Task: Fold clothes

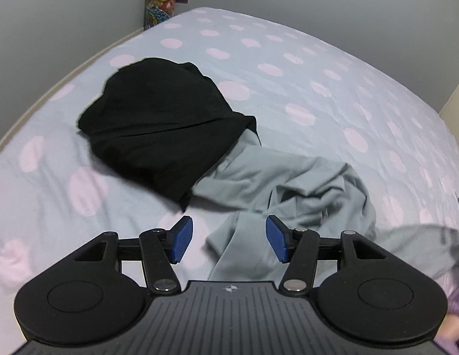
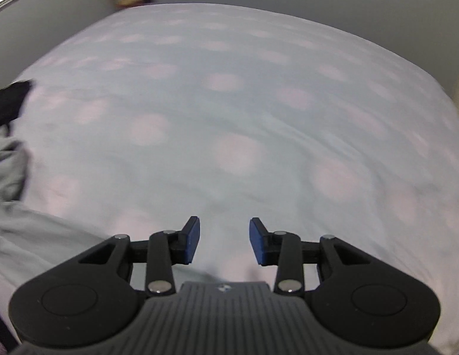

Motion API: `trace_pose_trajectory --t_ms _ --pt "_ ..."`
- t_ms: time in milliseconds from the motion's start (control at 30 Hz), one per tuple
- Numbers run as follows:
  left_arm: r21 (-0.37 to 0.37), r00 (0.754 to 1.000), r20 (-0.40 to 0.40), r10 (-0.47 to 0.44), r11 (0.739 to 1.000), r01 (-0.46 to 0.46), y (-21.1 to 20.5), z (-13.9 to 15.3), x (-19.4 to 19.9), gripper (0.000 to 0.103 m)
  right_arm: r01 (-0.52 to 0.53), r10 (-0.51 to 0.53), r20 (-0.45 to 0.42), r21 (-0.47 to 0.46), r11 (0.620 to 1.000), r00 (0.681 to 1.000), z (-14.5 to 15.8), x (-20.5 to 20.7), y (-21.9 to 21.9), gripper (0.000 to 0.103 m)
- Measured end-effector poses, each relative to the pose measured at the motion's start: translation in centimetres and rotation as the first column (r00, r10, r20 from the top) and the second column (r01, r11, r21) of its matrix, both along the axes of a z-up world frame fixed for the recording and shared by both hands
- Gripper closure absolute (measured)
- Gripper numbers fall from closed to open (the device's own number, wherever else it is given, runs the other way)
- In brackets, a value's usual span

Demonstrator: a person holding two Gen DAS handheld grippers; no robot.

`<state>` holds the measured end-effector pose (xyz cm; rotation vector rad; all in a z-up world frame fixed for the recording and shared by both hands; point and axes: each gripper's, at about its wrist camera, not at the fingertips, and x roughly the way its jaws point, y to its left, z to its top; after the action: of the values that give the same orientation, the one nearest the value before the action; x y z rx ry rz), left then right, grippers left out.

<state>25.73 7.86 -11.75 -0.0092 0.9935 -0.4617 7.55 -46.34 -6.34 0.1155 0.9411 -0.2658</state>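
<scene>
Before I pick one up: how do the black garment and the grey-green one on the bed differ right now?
The black garment lies farther from the left gripper, bunched in a compact mound; the grey-green garment sprawls crumpled and reaches between the open fingers. The black one overlaps the grey-green one's far end. Both are unfolded on the dotted bedsheet, neither gripped.

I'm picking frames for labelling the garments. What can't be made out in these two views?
- Grey garment: left wrist view, far end hidden under the black garment, near end behind the left gripper; its type is unclear.
- Right wrist view: motion blur smears the bedsheet; both garments are cut off by the left edge.
- Right gripper: open, over bare sheet.
</scene>
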Motion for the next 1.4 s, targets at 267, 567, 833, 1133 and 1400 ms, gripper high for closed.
trace_pose_trajectory --t_ms 267,567,833,1133,1400 --pt "-0.052 0.997 -0.069 0.039 0.998 -0.043 -2.6 -4.1 5.1 0.050 -0.347 0.347 0.010 0.029 0.937 0.938 -0.7 12.3 11.8 0.057" --pt "-0.060 0.997 -0.072 0.018 0.998 -0.023 -3.3 -5.4 6.8 0.067 -0.500 0.500 0.032 0.123 0.857 0.865 -3.9 22.8 22.1 0.055" --pt "-0.073 0.998 -0.058 -0.017 0.997 0.012 -4.8 -5.5 7.8 0.100 -0.534 0.540 0.031 0.207 0.820 0.841 -7.1 27.8 27.2 0.076" --pt "-0.117 0.981 0.087 -0.173 0.976 0.183 -12.3 1.6 5.5 0.103 -0.498 0.486 0.111 0.130 0.858 0.867 -2.8 23.5 23.7 0.095" --pt "-0.110 0.925 0.210 -0.316 0.933 0.343 -19.4 7.3 3.0 0.103 -0.320 0.307 0.121 0.109 0.941 0.944 0.2 13.5 15.0 0.096"
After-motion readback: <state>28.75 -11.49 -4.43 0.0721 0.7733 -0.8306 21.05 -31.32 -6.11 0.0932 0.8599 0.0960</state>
